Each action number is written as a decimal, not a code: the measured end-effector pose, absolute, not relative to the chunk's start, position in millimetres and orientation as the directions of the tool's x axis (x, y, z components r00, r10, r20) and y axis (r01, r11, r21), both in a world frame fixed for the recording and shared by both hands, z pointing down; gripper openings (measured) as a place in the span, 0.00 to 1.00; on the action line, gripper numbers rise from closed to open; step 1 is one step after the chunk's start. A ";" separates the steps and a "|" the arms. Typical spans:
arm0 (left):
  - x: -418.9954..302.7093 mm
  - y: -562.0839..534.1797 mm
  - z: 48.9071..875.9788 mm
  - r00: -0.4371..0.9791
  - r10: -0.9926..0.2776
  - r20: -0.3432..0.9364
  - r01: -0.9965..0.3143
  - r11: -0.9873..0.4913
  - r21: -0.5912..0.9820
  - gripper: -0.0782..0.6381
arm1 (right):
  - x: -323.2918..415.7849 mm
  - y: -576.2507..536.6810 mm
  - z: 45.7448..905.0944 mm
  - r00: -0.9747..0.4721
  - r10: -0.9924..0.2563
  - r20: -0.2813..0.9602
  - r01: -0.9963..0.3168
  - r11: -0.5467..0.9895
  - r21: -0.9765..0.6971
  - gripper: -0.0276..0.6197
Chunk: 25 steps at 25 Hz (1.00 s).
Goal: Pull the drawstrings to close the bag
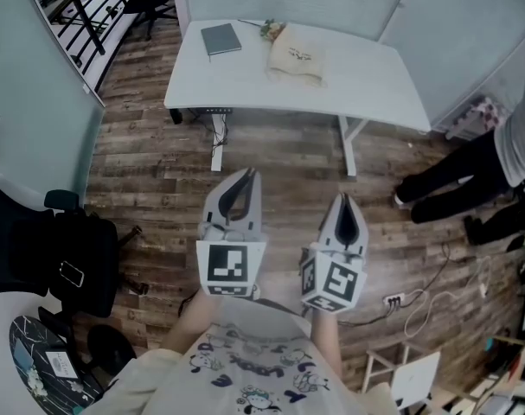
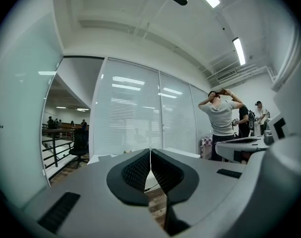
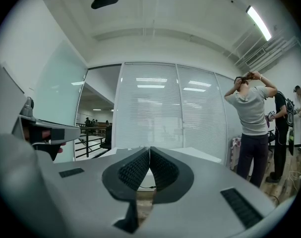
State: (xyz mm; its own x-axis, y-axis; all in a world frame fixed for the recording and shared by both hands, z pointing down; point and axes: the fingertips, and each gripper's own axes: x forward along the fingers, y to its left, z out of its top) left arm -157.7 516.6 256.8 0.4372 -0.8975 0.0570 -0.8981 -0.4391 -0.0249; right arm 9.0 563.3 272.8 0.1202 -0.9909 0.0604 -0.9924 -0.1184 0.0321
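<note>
A beige drawstring bag (image 1: 297, 57) lies on the far white table (image 1: 366, 80), near its middle, well beyond both grippers. My left gripper (image 1: 248, 173) is held over the wooden floor, shut, with nothing between its jaws. My right gripper (image 1: 346, 199) sits beside it, also shut and empty. Both point toward the table. In the left gripper view the jaws meet at a thin line at the left gripper's (image 2: 150, 151) tip. The right gripper view shows the right gripper (image 3: 150, 148) closed the same way. The bag cannot be made out in either gripper view.
A grey notebook (image 1: 220, 39) lies on the table's left part, and a small colourful object (image 1: 271, 30) sits by the bag. A standing person (image 1: 470, 175) is at the right. A black chair (image 1: 67, 258) and round table (image 1: 46, 361) are at the left. Cables (image 1: 418, 305) trail on the floor.
</note>
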 end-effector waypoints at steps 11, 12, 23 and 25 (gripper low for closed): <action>-145.1 433.7 275.4 0.439 -0.894 0.085 -0.897 -0.442 -0.013 0.17 | 20.9 483.6 287.0 0.134 -0.988 0.080 -0.991 -0.131 0.040 0.07; -144.7 422.8 276.7 0.436 -0.895 0.088 -0.898 -0.439 -0.012 0.17 | 21.7 472.8 287.6 0.135 -0.988 0.081 -0.990 -0.132 0.039 0.07; -124.4 283.4 267.8 0.482 -0.872 0.084 -0.875 -0.484 -0.003 0.17 | 38.5 344.0 270.7 0.174 -0.983 0.053 -0.984 -0.172 0.051 0.07; -117.4 263.4 266.0 0.493 -0.866 0.080 -0.869 -0.495 -0.001 0.17 | 44.8 325.0 269.1 0.181 -0.983 0.045 -0.983 -0.178 0.051 0.07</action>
